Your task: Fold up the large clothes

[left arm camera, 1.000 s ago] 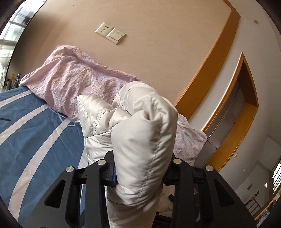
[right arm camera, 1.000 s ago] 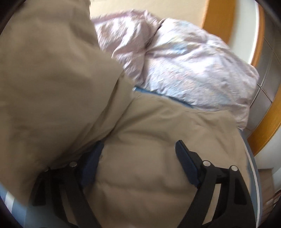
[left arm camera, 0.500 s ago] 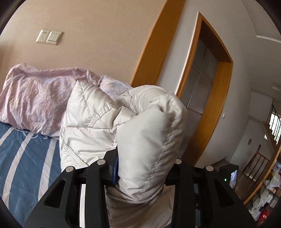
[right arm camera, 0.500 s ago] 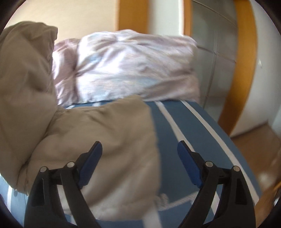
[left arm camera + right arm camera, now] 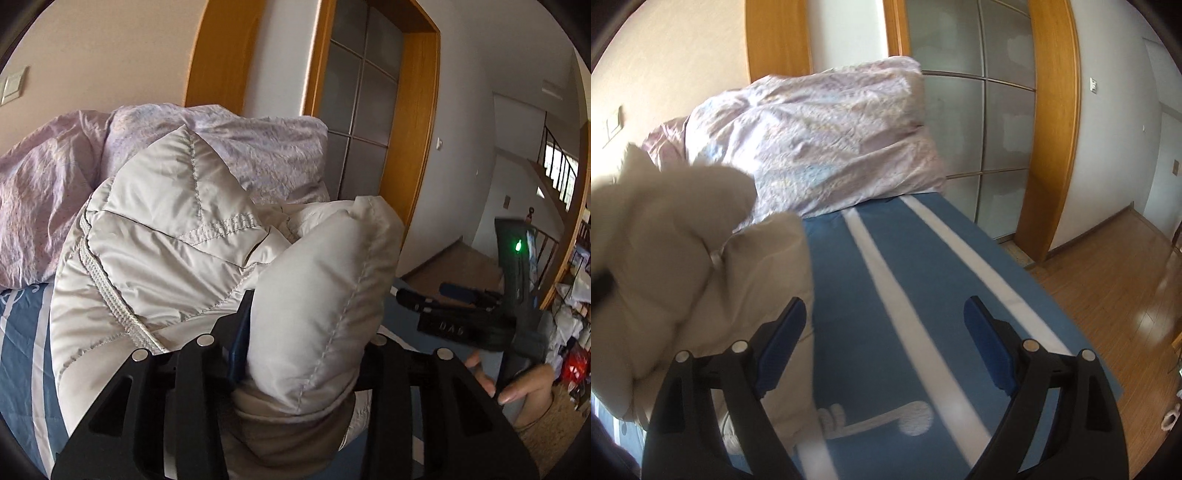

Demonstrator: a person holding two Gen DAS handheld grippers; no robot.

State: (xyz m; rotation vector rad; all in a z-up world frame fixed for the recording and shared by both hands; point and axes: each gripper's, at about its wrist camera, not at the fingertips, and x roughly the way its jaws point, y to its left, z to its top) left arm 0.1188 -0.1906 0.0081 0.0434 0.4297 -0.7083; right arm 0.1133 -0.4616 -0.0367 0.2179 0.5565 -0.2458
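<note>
Gripping the padded jacket (image 5: 207, 236), left claw (image 5: 306, 332) hides its pads; right claw (image 5: 886, 339) gapes empty.

Left tool (image 5: 306, 343) pinching padded jacket (image 5: 177, 243); lilac duvet (image 5: 44, 184) behind, right tool (image 5: 458, 317) nearby

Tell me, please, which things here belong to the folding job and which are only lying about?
For the job:
- padded jacket
- left gripper, shut on it
- right gripper, open with nothing in it

Only lying about:
- pink duvet
- blue striped sheet
</note>
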